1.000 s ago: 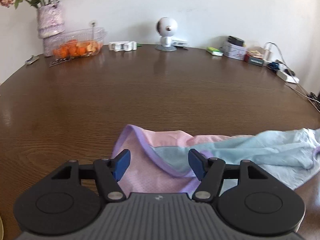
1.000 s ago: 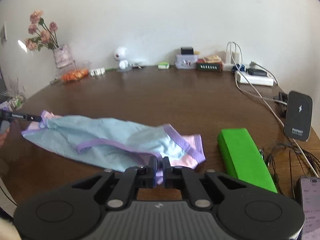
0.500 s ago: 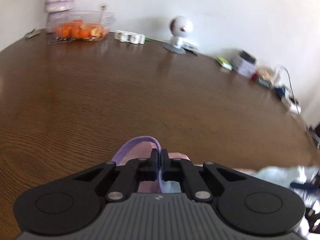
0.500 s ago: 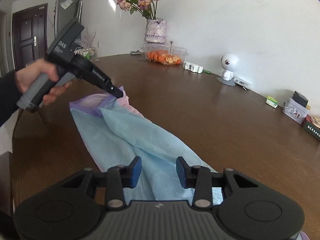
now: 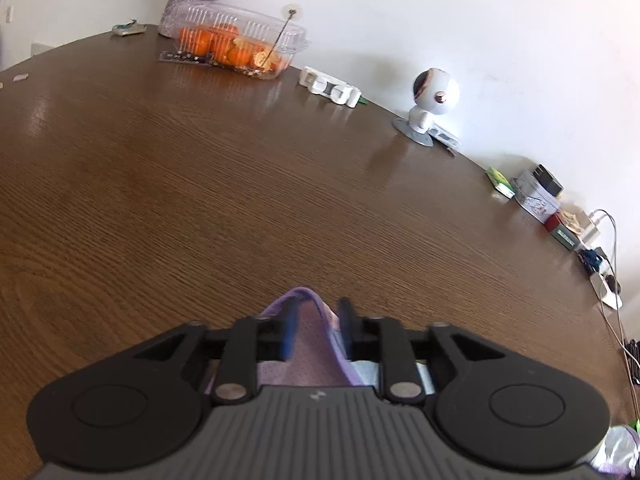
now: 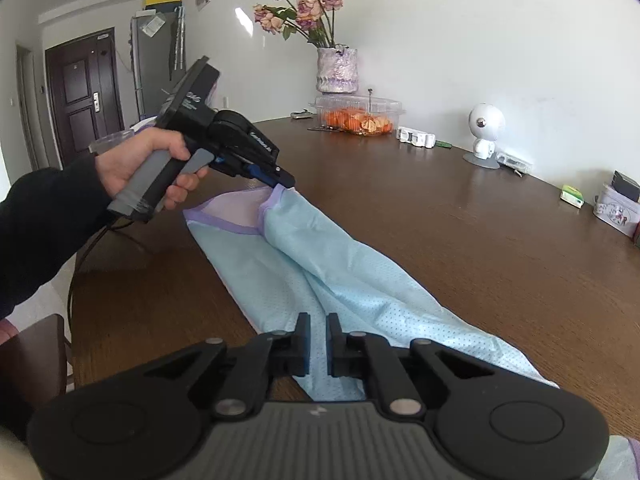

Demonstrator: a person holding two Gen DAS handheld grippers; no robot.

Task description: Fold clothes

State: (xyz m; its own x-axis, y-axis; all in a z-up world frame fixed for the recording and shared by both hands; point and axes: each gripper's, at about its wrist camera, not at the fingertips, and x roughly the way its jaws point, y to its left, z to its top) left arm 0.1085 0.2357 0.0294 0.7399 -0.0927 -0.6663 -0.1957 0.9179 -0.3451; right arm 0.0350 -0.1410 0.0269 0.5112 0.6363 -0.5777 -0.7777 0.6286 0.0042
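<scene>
A light blue garment (image 6: 340, 280) with purple trim and a pink inside lies stretched along the brown table (image 6: 460, 240). In a person's hand (image 6: 152, 164), my left gripper (image 6: 282, 179) is at its far purple corner. In the left wrist view the left gripper (image 5: 317, 326) is opening, its jaws apart with the pink and purple corner (image 5: 308, 336) loose between them. My right gripper (image 6: 319, 340) is at the near end, its jaws closing to a narrow gap on a raised fold of the blue cloth.
Along the wall edge stand a clear box of oranges (image 5: 236, 46), a vase of flowers (image 6: 337, 70), a white round camera (image 5: 434, 96), small tins (image 5: 536, 198) and a power strip with cables (image 5: 606, 292). A chair (image 6: 32, 360) is at the table's near left.
My left gripper shut on the purple corner, then parted again while rolling. My right gripper let go of the pink end, swung to the blue cloth and narrowed its jaws on it.
</scene>
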